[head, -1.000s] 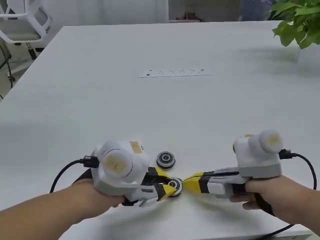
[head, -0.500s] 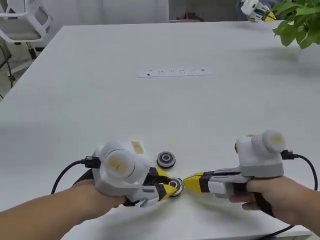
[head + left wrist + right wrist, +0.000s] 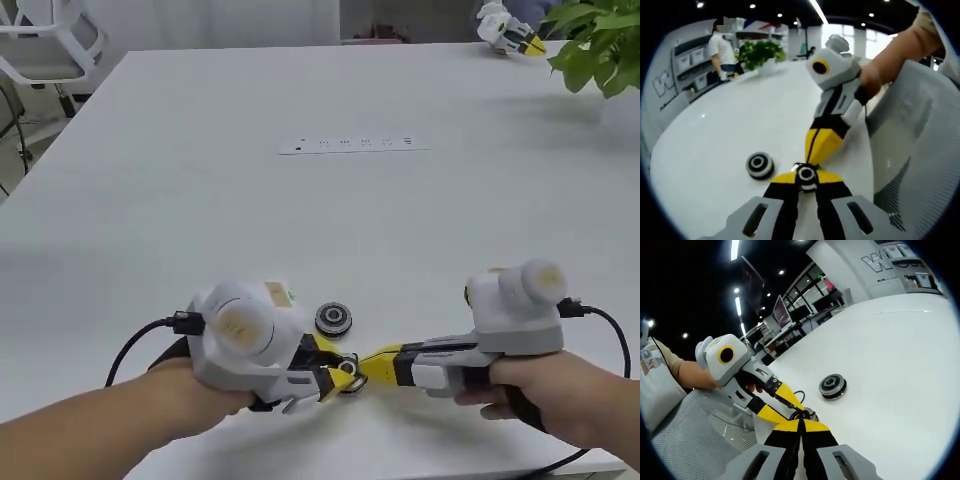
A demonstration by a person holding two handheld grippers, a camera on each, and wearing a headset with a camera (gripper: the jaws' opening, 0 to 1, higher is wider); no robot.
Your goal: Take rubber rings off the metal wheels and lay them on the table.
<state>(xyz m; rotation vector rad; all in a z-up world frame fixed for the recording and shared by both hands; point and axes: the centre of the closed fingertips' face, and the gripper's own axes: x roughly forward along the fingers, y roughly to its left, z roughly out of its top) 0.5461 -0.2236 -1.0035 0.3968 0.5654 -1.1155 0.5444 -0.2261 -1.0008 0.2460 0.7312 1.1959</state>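
At the near table edge: white flat tabletop (image 3: 300,200) | left white-and-yellow two-jaw gripper (image 3: 338,374) clamped on small metal wheel with black rubber ring (image 3: 348,371) | right white-and-yellow gripper (image 3: 366,366) jaws pressed together, tips touching that wheel, hold on ring unclear | second black-ringed metal wheel (image 3: 332,319) flat on table, just beyond
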